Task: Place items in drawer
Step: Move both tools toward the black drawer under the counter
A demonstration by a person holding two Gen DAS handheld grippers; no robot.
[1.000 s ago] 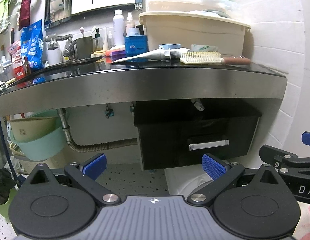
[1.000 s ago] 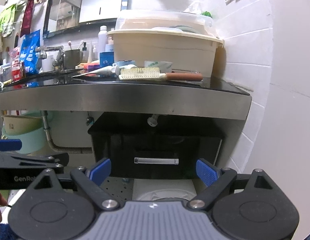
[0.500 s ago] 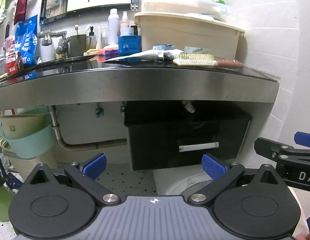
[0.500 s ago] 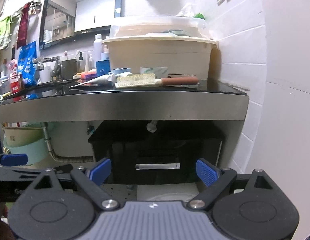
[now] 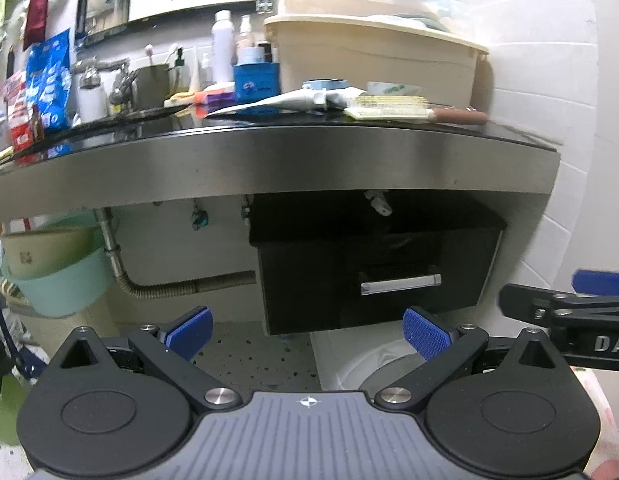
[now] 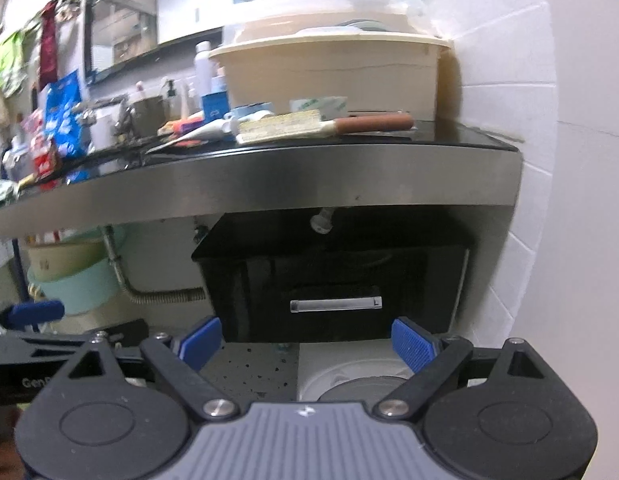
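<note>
A black drawer unit [image 5: 373, 272] with a silver handle [image 5: 400, 283] hangs shut under the steel-edged counter [image 5: 269, 160]; it also shows in the right wrist view [image 6: 333, 280], handle [image 6: 335, 304]. On the counter lie a hairbrush with a brown handle [image 5: 413, 110] [image 6: 325, 126] and a white tube [image 5: 285, 101] [image 6: 213, 130]. My left gripper [image 5: 307, 330] is open and empty, well short of the drawer. My right gripper [image 6: 307, 338] is open and empty, facing the drawer handle from a distance; it shows at the right of the left wrist view [image 5: 565, 312].
A beige tub [image 5: 373, 64] stands at the counter's back right by the white tiled wall [image 5: 569, 120]. Bottles, a blue box [image 5: 256, 80] and a tap [image 5: 121, 80] crowd the left. Basins [image 5: 57, 276] and a drain hose [image 5: 181, 286] hang below left. A white round object [image 5: 373, 364] sits on the floor.
Both grippers have shifted slightly; the drawer and counter sit a little nearer and larger in both views. Both grippers stay open and empty.
</note>
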